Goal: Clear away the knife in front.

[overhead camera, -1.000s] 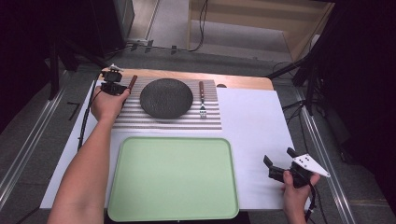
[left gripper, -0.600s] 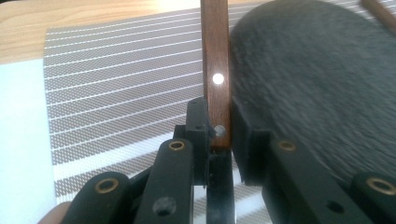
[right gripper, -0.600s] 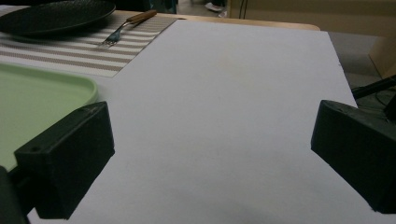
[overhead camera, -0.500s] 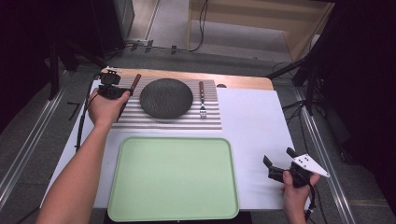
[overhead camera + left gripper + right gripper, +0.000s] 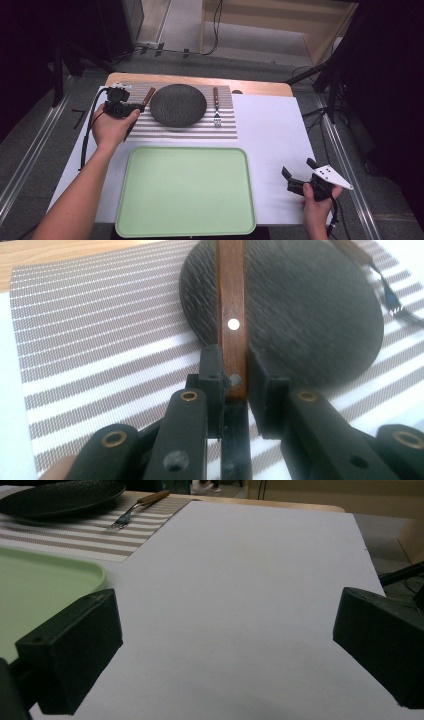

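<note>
The left hand-held gripper (image 5: 231,390) is closed on the wooden handle of a knife (image 5: 231,315), its jaws pinching the handle near its end, by a rivet. The handle runs straight ahead of the jaws, over the dark plate (image 5: 310,315), which lies just beyond and to the right of them on the striped placemat (image 5: 100,340). In the high view the knife (image 5: 146,97) sits in the left hand-held gripper (image 5: 120,106) beside the plate's (image 5: 178,105) left edge.

The grip is narrow and close to one end, so the knife could pivot or slip if swung quickly. Carried low, it could knock the plate's rim and shift it toward the fork (image 5: 216,107).

The right hand-held gripper (image 5: 225,645) stands wide open and empty above the white surface (image 5: 250,580), with the green tray (image 5: 40,580) to its left.
</note>
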`<state>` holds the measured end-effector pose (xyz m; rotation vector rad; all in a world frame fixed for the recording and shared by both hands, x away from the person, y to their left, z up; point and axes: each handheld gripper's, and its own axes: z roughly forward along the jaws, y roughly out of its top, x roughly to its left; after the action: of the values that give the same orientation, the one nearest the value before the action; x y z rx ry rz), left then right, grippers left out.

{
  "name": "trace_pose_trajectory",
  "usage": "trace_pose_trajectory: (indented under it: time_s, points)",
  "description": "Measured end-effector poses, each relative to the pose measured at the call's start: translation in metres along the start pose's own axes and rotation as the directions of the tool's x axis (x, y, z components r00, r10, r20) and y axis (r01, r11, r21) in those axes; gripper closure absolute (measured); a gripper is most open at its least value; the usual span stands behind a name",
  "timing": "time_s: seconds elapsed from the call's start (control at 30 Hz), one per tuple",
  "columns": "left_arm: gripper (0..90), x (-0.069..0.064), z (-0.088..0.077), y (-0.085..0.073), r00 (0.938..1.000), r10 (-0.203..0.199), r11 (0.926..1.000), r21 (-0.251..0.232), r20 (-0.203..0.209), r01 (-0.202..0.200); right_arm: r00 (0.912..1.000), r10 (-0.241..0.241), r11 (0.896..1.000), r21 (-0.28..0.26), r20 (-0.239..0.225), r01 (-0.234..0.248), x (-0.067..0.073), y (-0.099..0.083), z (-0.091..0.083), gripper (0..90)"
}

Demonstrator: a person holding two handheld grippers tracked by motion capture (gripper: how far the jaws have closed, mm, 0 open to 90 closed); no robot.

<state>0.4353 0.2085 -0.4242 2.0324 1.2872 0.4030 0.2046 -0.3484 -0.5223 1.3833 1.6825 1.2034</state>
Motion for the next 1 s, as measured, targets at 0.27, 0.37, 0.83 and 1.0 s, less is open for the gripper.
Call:
trace_pose_trajectory:
  time_s: [0.27, 0.37, 0.83, 1.0]
  points:
    - [77.3, -0.013, -0.013, -0.018, 0.9992, 0.026, 0.9996, -0.013, 0.030, -0.025, 1.0000, -0.001, 1.000, -0.002, 0.000, 0.001, 0.000, 0.000, 0.000, 0.0]
    - [77.2, -0.018, -0.018, -0.025, 0.9985, 0.041, 0.9991, -0.015, 0.036, -0.041, 1.0000, -0.002, 1.000, -0.001, -0.001, 0.002, 0.000, 0.000, 0.000, 0.0]
    - [77.2, -0.043, -0.034, -0.058, 0.9932, 0.089, 0.9959, -0.025, 0.075, -0.087, 1.0000, -0.006, 1.000, -0.002, -0.004, 0.006, 0.000, 0.000, 0.000, 0.0]
    - [77.2, -0.055, -0.040, -0.069, 0.9909, 0.113, 0.9933, -0.031, 0.073, -0.111, 0.9999, -0.009, 1.000, -0.003, -0.005, 0.009, 0.000, 0.000, 0.000, 0.0]
